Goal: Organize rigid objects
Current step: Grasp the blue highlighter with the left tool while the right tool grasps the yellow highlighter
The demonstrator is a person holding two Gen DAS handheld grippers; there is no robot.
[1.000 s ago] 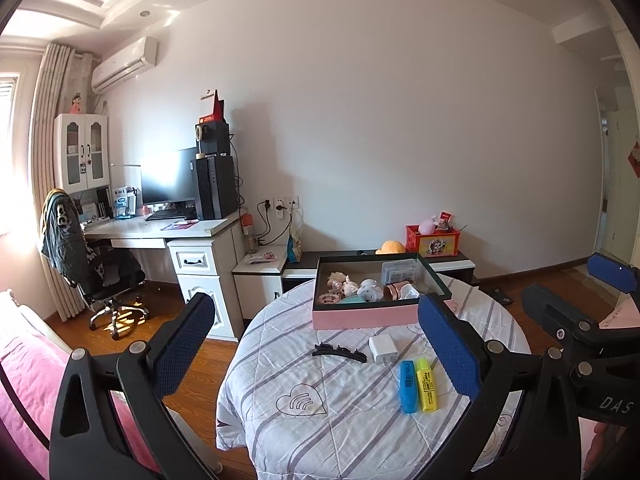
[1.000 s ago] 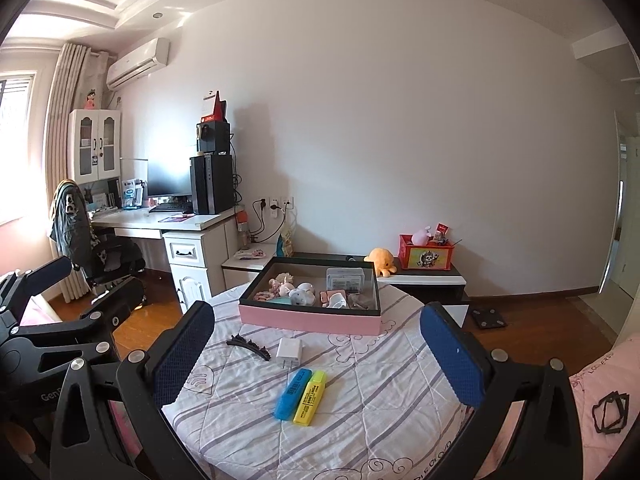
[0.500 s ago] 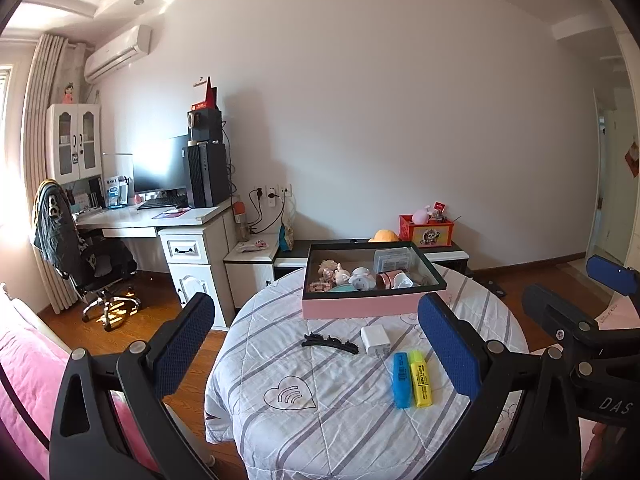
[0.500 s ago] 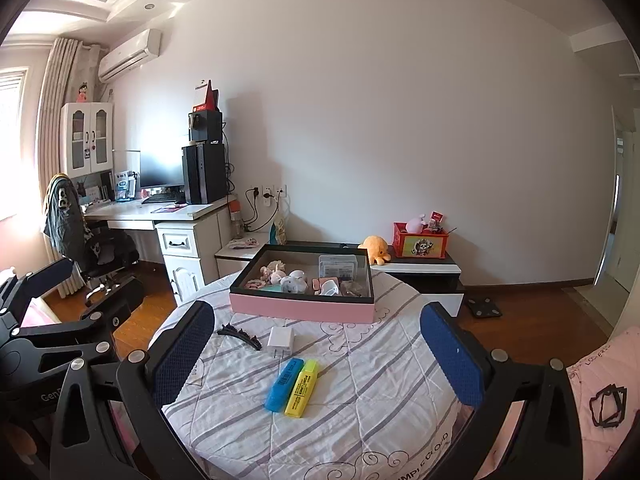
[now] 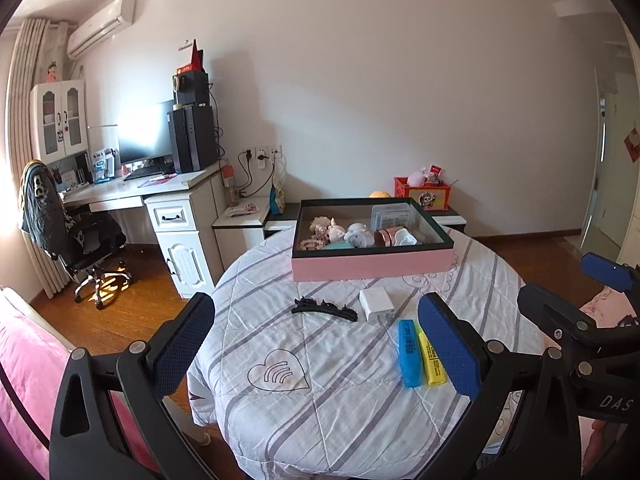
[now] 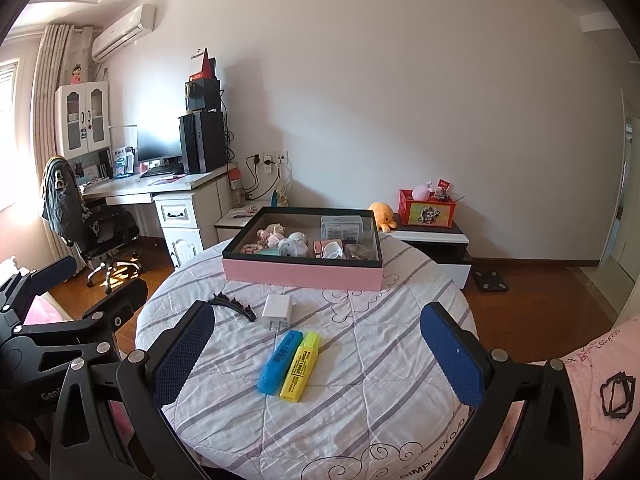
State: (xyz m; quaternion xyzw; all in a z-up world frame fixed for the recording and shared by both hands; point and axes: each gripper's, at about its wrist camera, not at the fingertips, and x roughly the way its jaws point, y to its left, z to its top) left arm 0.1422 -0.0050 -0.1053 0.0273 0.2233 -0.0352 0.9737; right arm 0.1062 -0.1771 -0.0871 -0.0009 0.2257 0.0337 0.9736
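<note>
Hand-held gripper (image 6: 316,344) agape above highlighters (image 6: 289,360); charger (image 6: 277,306), hair clip (image 6: 233,305) beyond.

A plain white wall (image 5: 400,80) is seen behind a wooden floor (image 6: 540,300). A wall-mounted air conditioner (image 5: 102,26) is fixed near the ceiling, above a white glass-door cabinet (image 5: 60,118). A white desk (image 5: 160,196) with a monitor (image 5: 146,132) and a black computer tower (image 5: 192,138) is placed at the left, with a black office chair (image 5: 76,232) before it. Daylight is admitted past beige curtains (image 6: 44,92). A low black-and-white cabinet (image 6: 436,242) is set against the wall.
</note>
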